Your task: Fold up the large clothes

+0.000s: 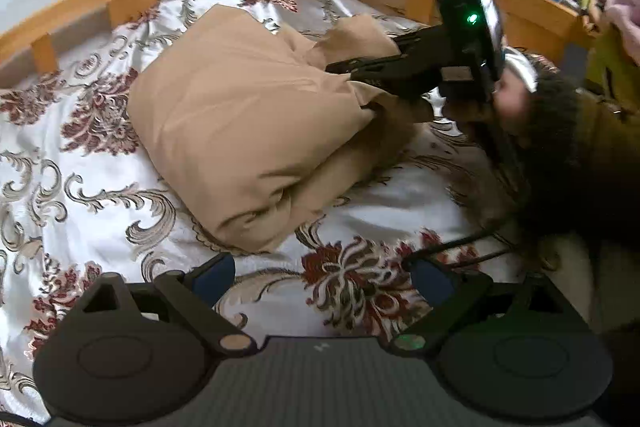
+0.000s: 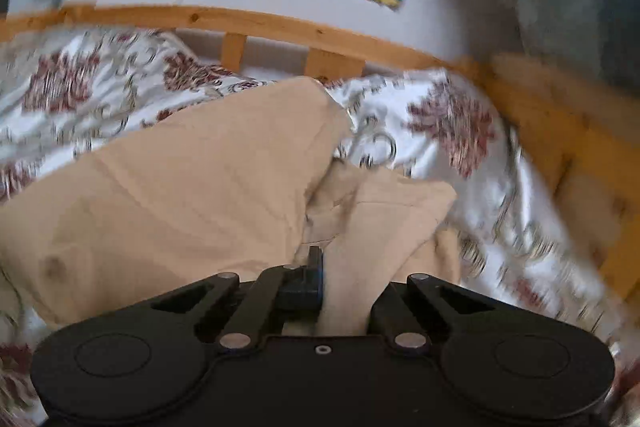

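The tan garment (image 1: 224,131) sits bunched mid-bed on the floral bedspread (image 1: 80,187), its long axis running diagonally away from the wide-open, empty left gripper (image 1: 320,275), so the right gripper (image 1: 352,73), already clamped on its far-right fold, is clearly nearer.

A tan garment (image 1: 224,115) lies bunched on the floral-covered bed (image 1: 80,187).

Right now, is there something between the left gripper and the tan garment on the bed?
Nothing visible. The left gripper hovers open over bare floral bedspread, and the tan garment lies just ahead. The right gripper already grips its far side.
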A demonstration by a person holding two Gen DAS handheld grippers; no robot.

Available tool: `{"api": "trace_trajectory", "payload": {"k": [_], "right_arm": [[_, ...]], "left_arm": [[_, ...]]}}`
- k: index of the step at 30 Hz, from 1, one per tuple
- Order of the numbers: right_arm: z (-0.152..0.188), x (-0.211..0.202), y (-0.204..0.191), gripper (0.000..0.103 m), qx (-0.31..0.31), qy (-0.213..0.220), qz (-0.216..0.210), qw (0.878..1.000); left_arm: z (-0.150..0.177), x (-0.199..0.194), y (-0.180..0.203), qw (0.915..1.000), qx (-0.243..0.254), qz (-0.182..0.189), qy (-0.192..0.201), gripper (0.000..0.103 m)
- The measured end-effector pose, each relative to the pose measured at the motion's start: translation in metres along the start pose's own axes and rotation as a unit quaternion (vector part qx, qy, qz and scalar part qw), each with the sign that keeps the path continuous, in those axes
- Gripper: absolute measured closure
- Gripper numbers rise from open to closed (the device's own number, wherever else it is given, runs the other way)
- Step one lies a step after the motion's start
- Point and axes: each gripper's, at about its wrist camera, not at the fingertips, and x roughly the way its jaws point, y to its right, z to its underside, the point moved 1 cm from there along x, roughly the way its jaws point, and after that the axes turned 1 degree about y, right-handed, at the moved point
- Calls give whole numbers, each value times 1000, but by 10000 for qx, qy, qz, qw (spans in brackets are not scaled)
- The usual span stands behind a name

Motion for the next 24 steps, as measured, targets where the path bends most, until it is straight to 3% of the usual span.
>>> {"api": "trace_trajectory", "payload": {"k": [2,4,7,10,13,16,20,22,23,24], "right_arm": [[3,2,-2,103,-117,-17,54,9999],[5,3,-7,103,-290,16,136,9995],[7,8,-10,103,-547,110,317,9979],[13,19,-10,103,-1082,200,668,9917],[15,25,-1,103,-1186,262,954,9880],[17,29,5,103,-1020,126,920,9904],[21,30,8,100,-908,194,903,9916],[16,26,9,78,-818,257,1137,9898],[12,22,11,51,-776,322,1305,9879],[8,17,14,32,-705,408,1351,9875]], "left_arm": [[4,-3,-11,9999,-92,-105,-92,4],[9,-4,-25,9983,-235,-495,-182,2],[12,-2,-55,9903,-1101,-852,-8,2],[7,0,-80,9703,-2276,-673,461,2],[-7,7,-92,9550,-2746,-644,917,1],[-26,30,-105,9497,-2923,-713,865,1],[-35,60,-112,9489,-3059,-414,657,0],[-34,73,-113,9497,-3074,-147,586,0],[-33,78,-113,9507,-3055,-65,528,0],[-31,83,-114,9509,-3055,-12,503,0]]}}
